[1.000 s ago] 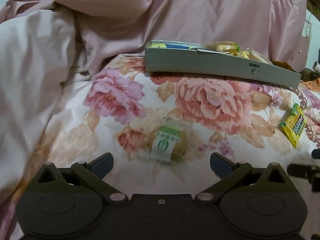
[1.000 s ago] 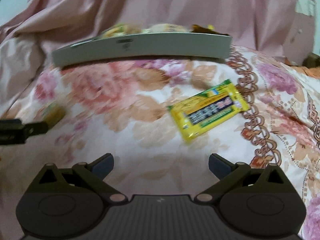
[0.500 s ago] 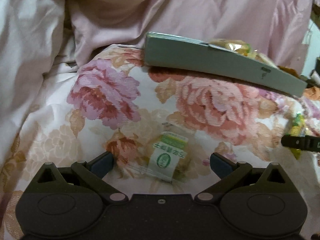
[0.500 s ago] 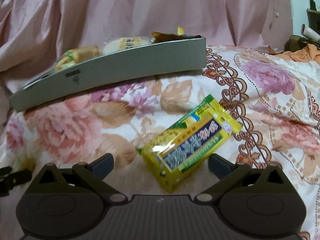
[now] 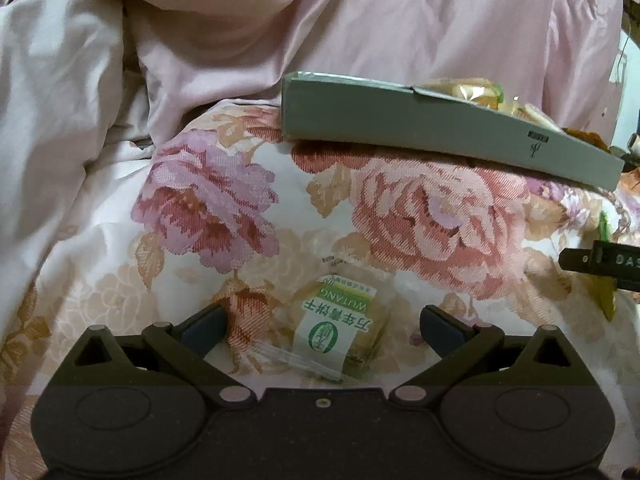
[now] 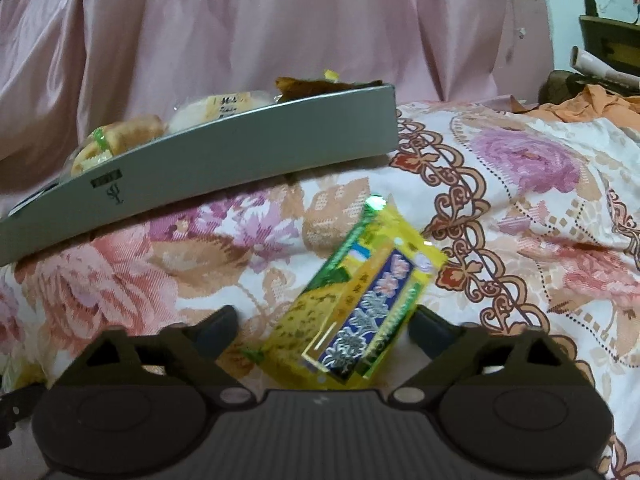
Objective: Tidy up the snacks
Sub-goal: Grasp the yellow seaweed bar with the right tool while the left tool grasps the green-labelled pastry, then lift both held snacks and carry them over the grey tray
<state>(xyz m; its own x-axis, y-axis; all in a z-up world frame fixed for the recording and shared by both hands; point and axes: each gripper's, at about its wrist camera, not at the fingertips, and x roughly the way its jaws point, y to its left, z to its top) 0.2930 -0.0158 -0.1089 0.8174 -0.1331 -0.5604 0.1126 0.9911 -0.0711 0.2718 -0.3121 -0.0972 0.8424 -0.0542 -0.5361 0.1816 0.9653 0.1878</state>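
Observation:
A clear-wrapped biscuit packet (image 5: 340, 324) with a green and white label lies on the floral bedspread, between the spread fingers of my open left gripper (image 5: 322, 326). A yellow snack packet (image 6: 356, 312) with blue lettering lies slanted between the fingers of my open right gripper (image 6: 322, 326). Neither gripper touches its packet. Behind both sits a shallow grey box (image 5: 440, 136) (image 6: 240, 164) holding several wrapped snacks. The right gripper's finger (image 5: 600, 260) shows at the right edge of the left wrist view, with the yellow packet (image 5: 606, 264) edge-on behind it.
Pink satin bedding (image 5: 360, 20) is piled behind the box, and a white quilt (image 5: 52, 120) rises on the left. Orange cloth (image 6: 592, 104) and dark furniture (image 6: 608, 40) lie at the far right.
Both grippers have moved forward and down. The biscuit packet and the yellow packet now lie between their fingers. The grey box looks nearer in both views.

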